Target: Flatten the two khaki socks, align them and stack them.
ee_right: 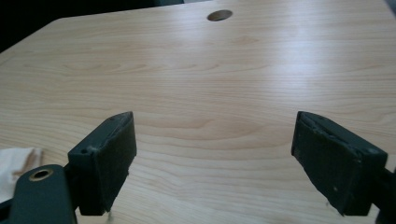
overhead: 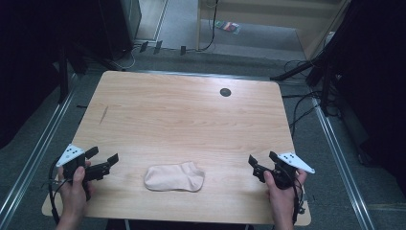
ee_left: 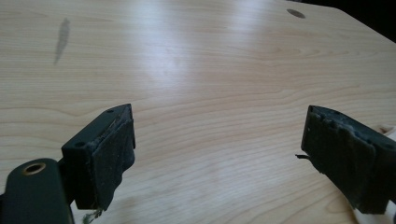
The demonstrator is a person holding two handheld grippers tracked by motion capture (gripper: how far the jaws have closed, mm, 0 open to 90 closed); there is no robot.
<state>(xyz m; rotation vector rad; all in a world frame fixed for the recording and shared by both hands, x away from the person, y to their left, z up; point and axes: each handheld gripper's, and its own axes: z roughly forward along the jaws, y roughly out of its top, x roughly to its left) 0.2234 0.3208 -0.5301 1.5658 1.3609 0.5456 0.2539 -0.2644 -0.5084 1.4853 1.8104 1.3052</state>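
A pale pink sock (overhead: pixel 174 177) lies flat on the wooden table (overhead: pixel 182 120), near its front edge and roughly midway between my two hands. My left gripper (overhead: pixel 105 160) hovers at the front left, jaws wide apart with nothing between them; its own camera sees bare wood between the left gripper (ee_left: pixel 217 158) jaws. At the front right my right gripper (overhead: pixel 261 163) is open and empty as well. In the right gripper view the right gripper (ee_right: pixel 212 161) frames bare wood, and an edge of the sock (ee_right: pixel 16 163) shows at the far left.
A dark round cable hole (overhead: pixel 225 92) sits near the table's far edge. A faint grey smudge (overhead: pixel 103 114) marks the wood at the left. Cables and dark stands (overhead: pixel 316 72) crowd the floor beyond the table's right side.
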